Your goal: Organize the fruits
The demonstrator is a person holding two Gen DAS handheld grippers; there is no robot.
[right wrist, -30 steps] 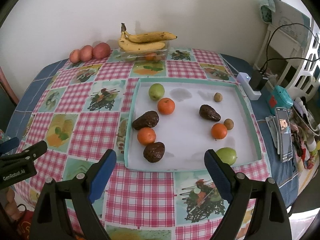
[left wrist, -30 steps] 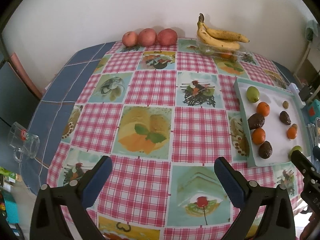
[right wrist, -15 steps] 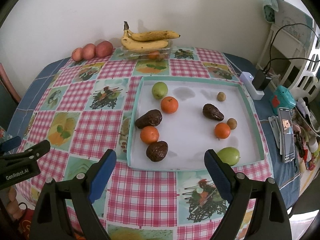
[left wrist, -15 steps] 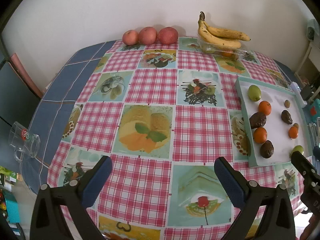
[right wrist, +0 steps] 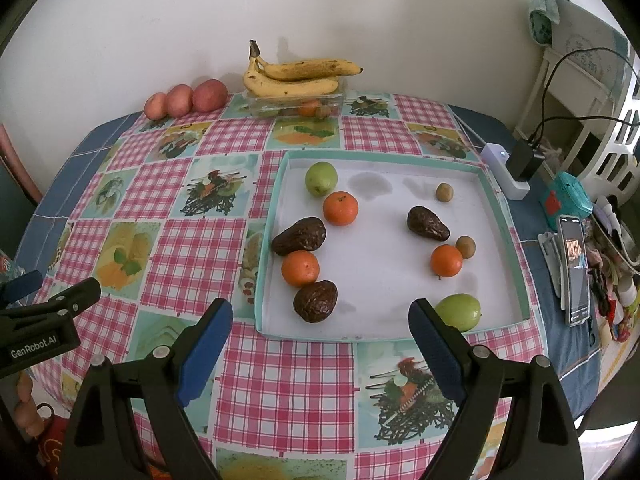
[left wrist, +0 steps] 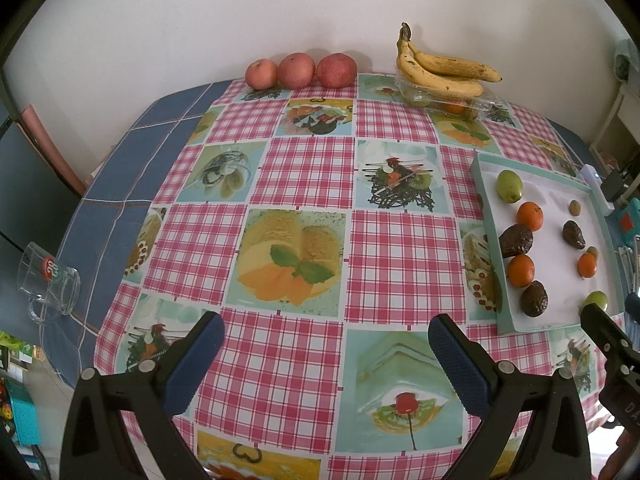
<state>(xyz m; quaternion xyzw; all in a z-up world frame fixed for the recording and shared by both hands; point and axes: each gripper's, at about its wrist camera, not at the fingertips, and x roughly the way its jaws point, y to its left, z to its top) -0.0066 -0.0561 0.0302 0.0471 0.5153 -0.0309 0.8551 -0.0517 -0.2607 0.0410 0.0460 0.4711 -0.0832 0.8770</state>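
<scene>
**Q:** While both tongs hang over the checked bench (right wrist: pixel 288 380), what lies along it, read from left to right?

**A:** At the far left edge, seen from the left wrist, a glass mug (left wrist: pixel 48 280) lies on its side on the blue cloth. Against the wall sit three red apples (right wrist: pixel 186 100) in a row, touching. Just right of them a bunch of bananas (right wrist: pixel 298 78) rests on a clear plastic box (right wrist: pixel 296 106) with more fruit inside. Nearer and to the right stands the white tray (right wrist: pixel 502 216) with a pale green rim.

**Q:** And inside the tray?

**A:** Left side: a green fruit (right wrist: pixel 321 178) at the back, then an orange (right wrist: pixel 340 208), a dark avocado (right wrist: pixel 300 236), a second orange (right wrist: pixel 300 268) and a second avocado (right wrist: pixel 315 301) — a loose column. Right side: a small brown fruit (right wrist: pixel 444 192), a third avocado (right wrist: pixel 427 223), another small brown fruit (right wrist: pixel 465 247) touching a third orange (right wrist: pixel 446 260), and a second green fruit (right wrist: pixel 460 311) near the front wall.

**Q:** How do the tongs stand?

**A:** Left tongs (left wrist: pixel 326 360) — spread wide over bare cloth, holding nothing. Right tongs (right wrist: pixel 320 344) — likewise spread and empty, above the tray's near edge. A phone (right wrist: pixel 576 272) lies beyond the tray at far right.
</scene>
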